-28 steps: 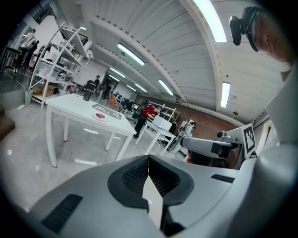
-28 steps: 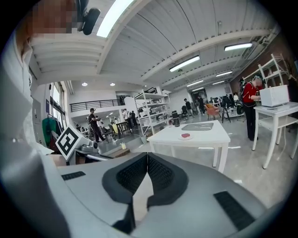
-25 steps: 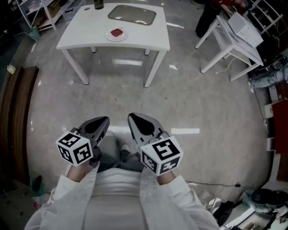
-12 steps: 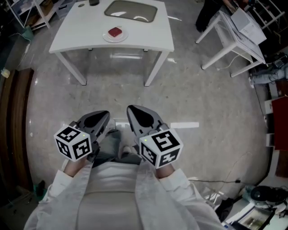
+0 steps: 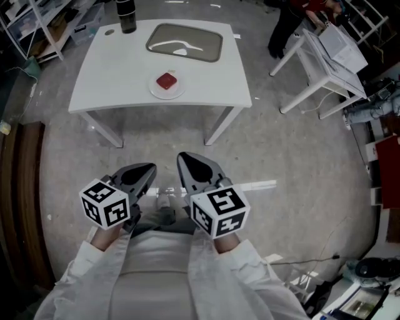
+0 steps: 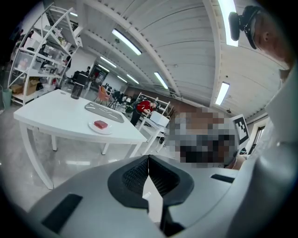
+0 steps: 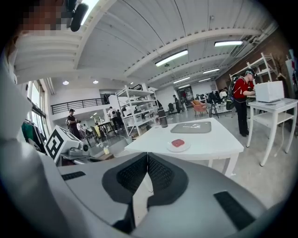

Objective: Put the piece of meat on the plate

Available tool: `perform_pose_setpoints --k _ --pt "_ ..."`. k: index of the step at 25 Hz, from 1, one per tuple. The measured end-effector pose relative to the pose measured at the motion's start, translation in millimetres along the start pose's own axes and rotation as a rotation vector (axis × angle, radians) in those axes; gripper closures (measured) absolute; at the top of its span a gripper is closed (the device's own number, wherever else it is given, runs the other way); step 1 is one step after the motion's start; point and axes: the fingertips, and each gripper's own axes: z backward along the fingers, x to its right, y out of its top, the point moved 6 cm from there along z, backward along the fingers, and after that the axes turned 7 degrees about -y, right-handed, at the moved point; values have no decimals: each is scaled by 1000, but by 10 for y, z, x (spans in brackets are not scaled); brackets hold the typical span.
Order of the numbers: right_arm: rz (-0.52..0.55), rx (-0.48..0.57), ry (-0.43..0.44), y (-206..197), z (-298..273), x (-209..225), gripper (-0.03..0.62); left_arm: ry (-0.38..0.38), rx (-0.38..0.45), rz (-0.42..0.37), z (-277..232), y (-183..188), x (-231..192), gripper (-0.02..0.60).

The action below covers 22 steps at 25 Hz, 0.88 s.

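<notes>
Meat (image 5: 165, 80) already sits on the plate (image 5: 176, 94), upper centre of the head view, near the front edge of the white counter (image 5: 106, 75). Going by that, the task looks done; I see nothing left to place.

Left gripper (image 5: 147, 169): jaws pressed together, nothing between them. Right gripper (image 5: 184, 160): same, closed and empty. Both are held side by side at the person's waist, lower centre of frame, well apart from the counter, with bare floor (image 5: 262, 137) between.

The right gripper view has meat and plate straight ahead, mid-frame, nothing in the way.

Rest of the counter: grey tray (image 5: 184, 42) behind the plate, dark bottle (image 5: 127, 15) at the back left corner. The plate is close to the front edge but fully on it, no overhang as far as I can tell.

Room to move: open floor between person and counter, wide approach. Second white table (image 5: 325, 62) at upper right, with a clear gap to the counter. A person in red (image 5: 300, 9) stands by it, top right. Shelving (image 5: 37, 19) at top left and cables (image 5: 306, 257) at lower right are both off the direct line.
</notes>
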Motion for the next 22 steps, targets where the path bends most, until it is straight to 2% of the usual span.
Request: perform_pose_setpoints --k 6,11,18,22 --pt "-24 -34 -54 161 -351 29 579 -22 6 20 -7 313 -398 572" --pt "-48 -68 -106 162 -554 211 579 -35 -10 45 -147 412 -649 572" --pt "-47 -62 -75 372 -1017 561 579 -9 3 76 -479 644 -1025 572" --pt "-45 -42 -56 523 -1293 843 579 3 18 68 -751 846 -1222 572"
